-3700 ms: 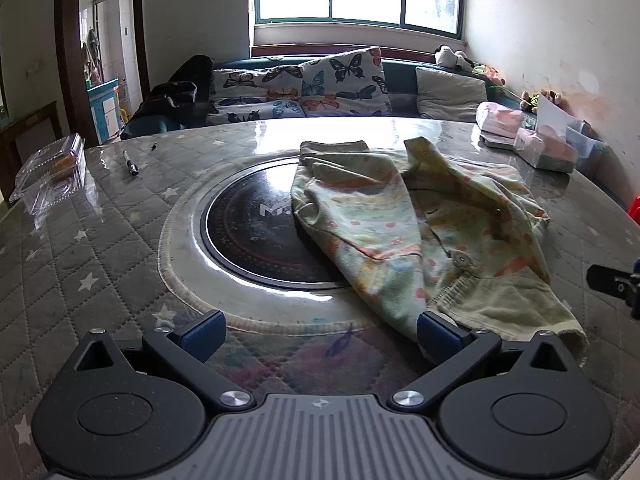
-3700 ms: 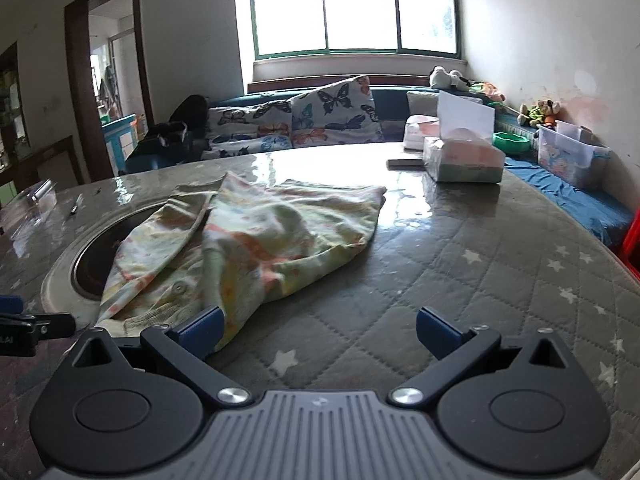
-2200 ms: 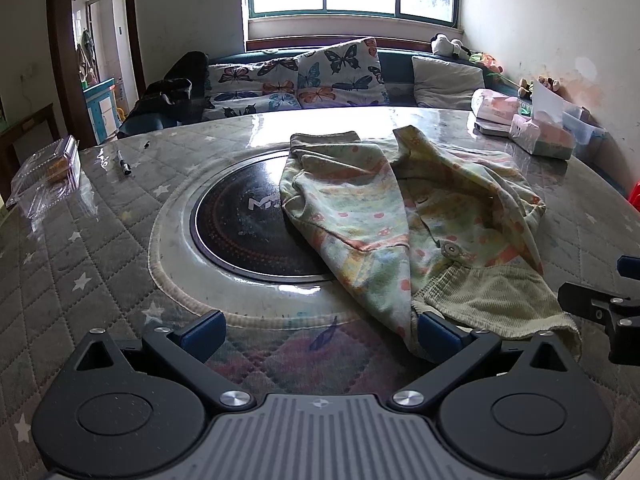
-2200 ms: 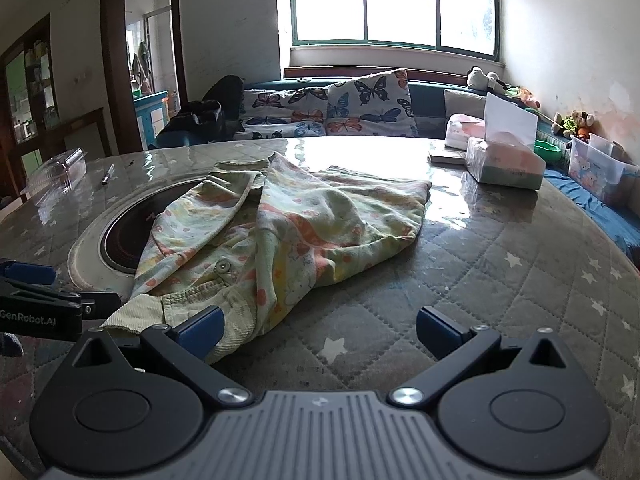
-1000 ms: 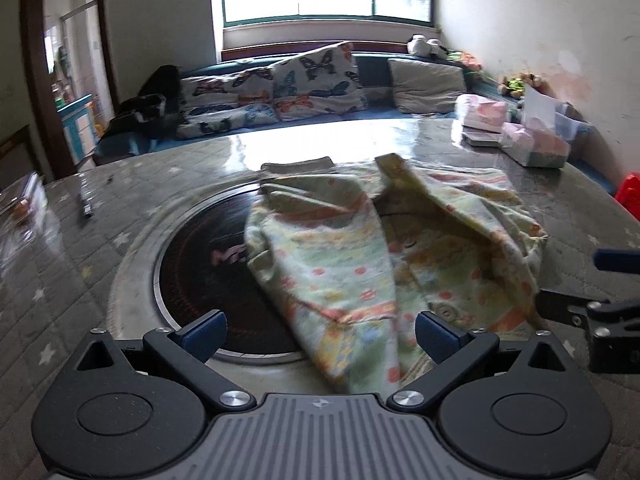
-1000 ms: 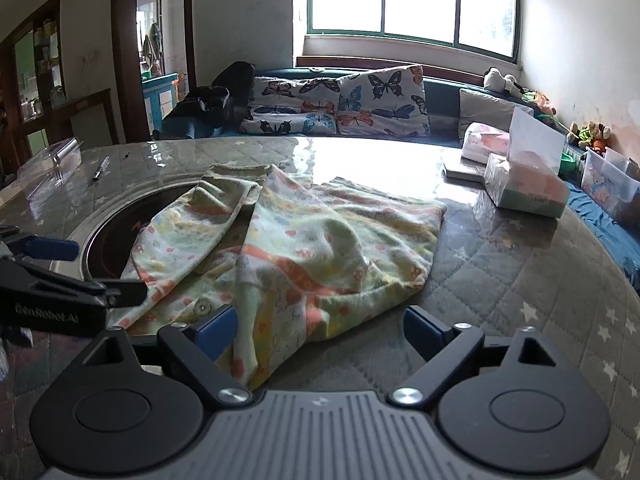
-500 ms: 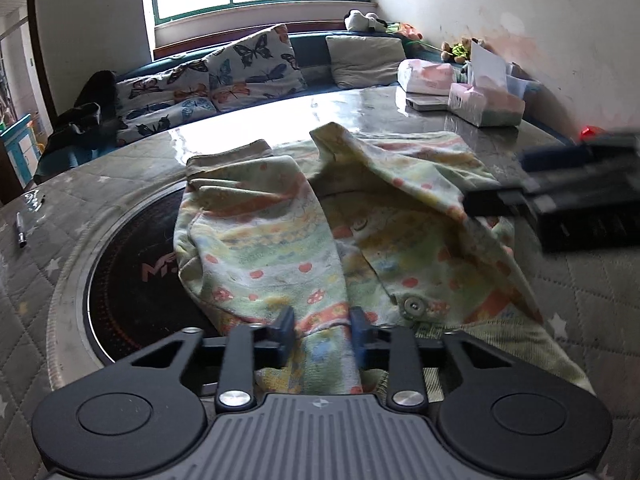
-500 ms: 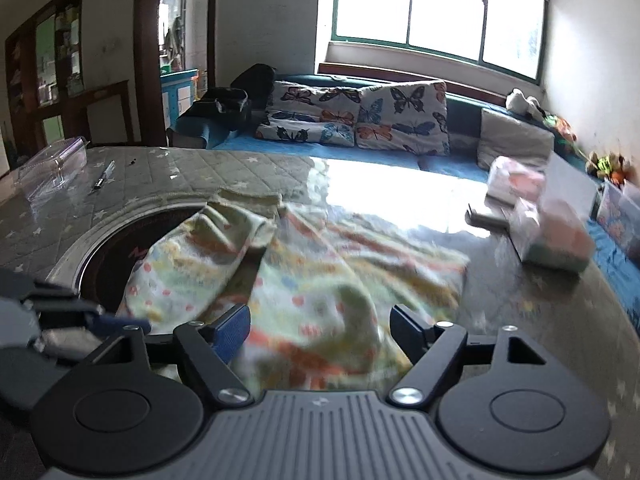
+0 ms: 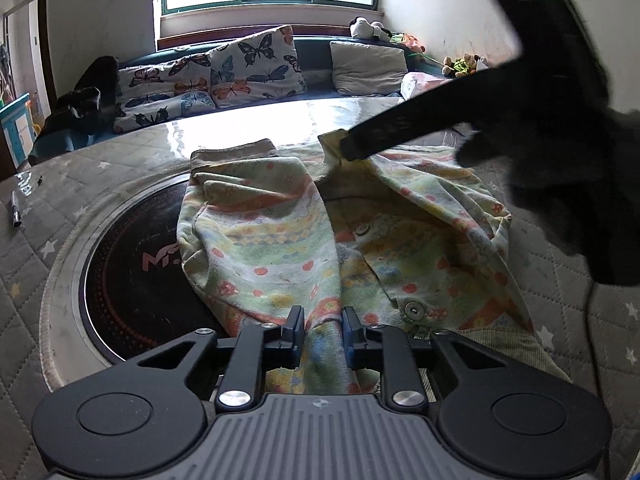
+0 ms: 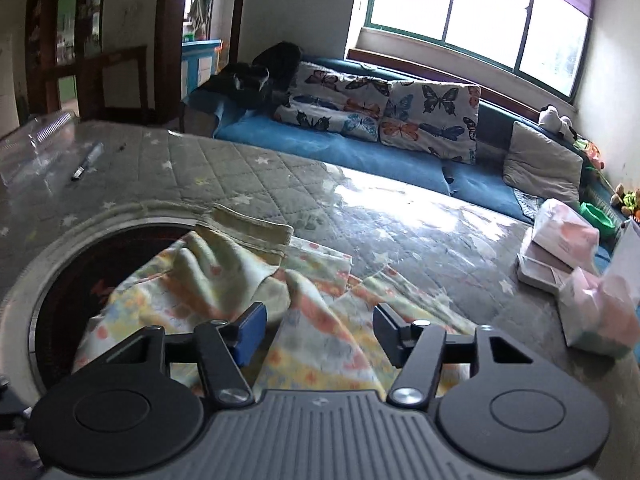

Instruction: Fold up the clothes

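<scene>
Two grippers work one garment [image 9: 280, 240], a pastel printed child's jacket or romper that lies rumpled on the round table [image 9: 60, 184], partly over the dark glass disc [image 9: 132, 264] at its centre. The left gripper [image 9: 322, 330] has its fingers pinched together on a near fold of the cloth. The right gripper [image 10: 318, 330] has its fingers apart, astride a raised ridge of fabric at the far side.

To my eye, the right fingers should close low on that far ridge, catching the full layer, while the left grip stays firm, so the cloth can be drawn taut and flat rather than bunched.

Only the left view shows the buttons [image 9: 414, 311] and the ribbed hem, with the right gripper's finger reaching over the far edge. Only the right view shows the gap between the right fingers, and the tissue packs [image 10: 596, 312] beside the cloth.
</scene>
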`<move>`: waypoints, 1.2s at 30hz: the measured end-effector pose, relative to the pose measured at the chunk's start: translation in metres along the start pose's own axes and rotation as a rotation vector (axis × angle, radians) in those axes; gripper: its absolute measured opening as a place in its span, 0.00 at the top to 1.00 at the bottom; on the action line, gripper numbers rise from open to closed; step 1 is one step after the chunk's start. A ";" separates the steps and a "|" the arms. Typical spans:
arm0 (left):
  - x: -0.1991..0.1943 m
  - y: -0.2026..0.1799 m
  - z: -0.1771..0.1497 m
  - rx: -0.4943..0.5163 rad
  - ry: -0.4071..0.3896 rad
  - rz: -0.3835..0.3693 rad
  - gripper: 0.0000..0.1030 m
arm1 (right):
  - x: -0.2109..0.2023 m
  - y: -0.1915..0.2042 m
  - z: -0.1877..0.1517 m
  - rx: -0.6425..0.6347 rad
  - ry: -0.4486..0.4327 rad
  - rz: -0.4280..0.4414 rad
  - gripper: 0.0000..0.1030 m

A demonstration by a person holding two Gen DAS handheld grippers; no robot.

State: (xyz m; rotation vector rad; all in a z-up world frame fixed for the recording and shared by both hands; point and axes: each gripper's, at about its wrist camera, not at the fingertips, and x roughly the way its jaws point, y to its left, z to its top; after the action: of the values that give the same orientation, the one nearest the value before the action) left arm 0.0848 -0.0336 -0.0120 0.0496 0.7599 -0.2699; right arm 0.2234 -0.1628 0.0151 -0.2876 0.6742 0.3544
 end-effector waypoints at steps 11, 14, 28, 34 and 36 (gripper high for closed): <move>0.002 0.004 0.001 -0.020 0.007 -0.008 0.75 | 0.030 -0.017 -0.006 0.086 0.055 0.023 0.91; 0.003 0.004 0.001 -0.022 0.009 -0.001 0.70 | 0.017 -0.030 -0.011 0.144 0.018 0.009 0.97; 0.004 0.002 -0.001 -0.011 0.013 0.035 0.68 | -0.088 -0.104 -0.058 0.323 -0.139 -0.188 0.99; 0.002 0.000 -0.002 0.002 0.013 0.040 0.70 | -0.134 -0.133 -0.115 0.448 -0.121 -0.282 0.99; 0.001 0.000 -0.003 0.007 0.012 0.043 0.71 | -0.148 -0.138 -0.139 0.494 -0.103 -0.305 0.98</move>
State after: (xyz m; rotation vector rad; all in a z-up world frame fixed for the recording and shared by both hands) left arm 0.0837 -0.0339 -0.0150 0.0742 0.7693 -0.2311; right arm 0.0954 -0.3715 0.0273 0.0997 0.5843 -0.0931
